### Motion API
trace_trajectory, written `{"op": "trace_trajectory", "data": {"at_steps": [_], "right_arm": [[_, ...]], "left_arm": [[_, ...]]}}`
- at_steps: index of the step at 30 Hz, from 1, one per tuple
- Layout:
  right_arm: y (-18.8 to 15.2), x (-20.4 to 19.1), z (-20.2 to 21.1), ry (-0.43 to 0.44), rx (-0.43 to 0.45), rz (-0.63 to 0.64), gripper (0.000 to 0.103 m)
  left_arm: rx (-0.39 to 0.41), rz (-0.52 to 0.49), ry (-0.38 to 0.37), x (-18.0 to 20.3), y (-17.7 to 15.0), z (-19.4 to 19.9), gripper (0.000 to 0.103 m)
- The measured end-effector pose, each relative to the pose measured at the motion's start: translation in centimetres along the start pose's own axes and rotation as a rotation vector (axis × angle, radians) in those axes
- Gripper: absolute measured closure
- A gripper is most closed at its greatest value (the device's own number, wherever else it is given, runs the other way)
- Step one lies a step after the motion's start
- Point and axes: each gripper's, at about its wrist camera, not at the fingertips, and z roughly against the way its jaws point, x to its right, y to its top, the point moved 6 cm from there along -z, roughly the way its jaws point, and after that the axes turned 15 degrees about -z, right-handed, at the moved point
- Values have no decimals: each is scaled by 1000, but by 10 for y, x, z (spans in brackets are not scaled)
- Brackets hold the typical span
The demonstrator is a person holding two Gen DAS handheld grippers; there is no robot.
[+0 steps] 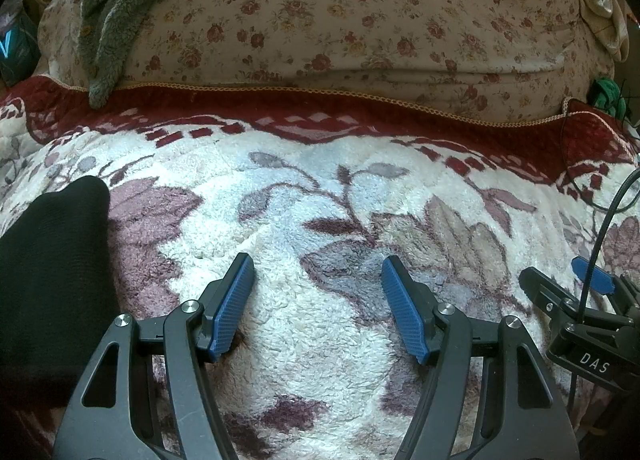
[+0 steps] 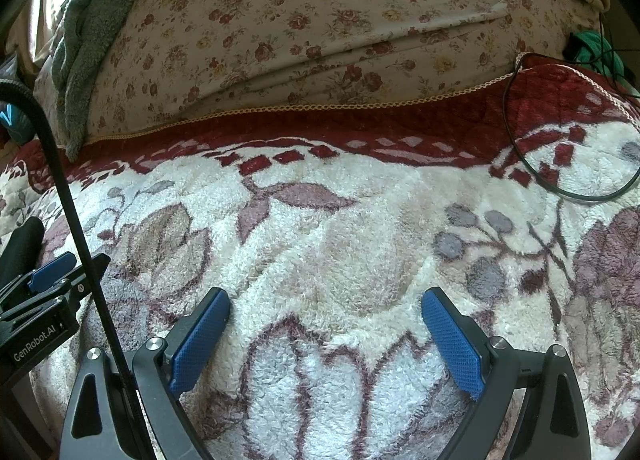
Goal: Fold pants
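While both tools hover over bare blanket, risk of a wrong grab: fleece pile caught along with, or instead of, the cloth, judging from how deep and soft the white plush blanket with mauve leaf pattern [image 1: 280, 187] looks. Possible snag, too, from the thin black cable [image 2: 560, 187] looping across the dark red border at the right. Pants apparently the black knit fabric [image 1: 52, 260] lying at the left edge of the left wrist view, just beside the left hand-held gripper [image 1: 318, 300] and only a dark sliver in the right wrist view; too little visible to tell waistband from leg, so a misjudged edge quite likely.

Left hand-held gripper spread wide, blue ribbed pads apart, nothing between them, low over the bed. Right hand-held gripper [image 2: 326, 328] equally wide open and empty, level beside its partner, both aimed toward the beige rose-print pillow [image 1: 360, 19] draped with a grey-green fleece towel [image 1: 116, 11].
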Motion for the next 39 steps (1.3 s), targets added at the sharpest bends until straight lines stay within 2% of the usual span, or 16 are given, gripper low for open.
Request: {"op": "trace_trajectory", "data": {"at_steps": [39], "right_arm": [[1,0,0,-1,0,1,7]], "left_arm": [[2,7,-8,-1,-2,-1,36]]}}
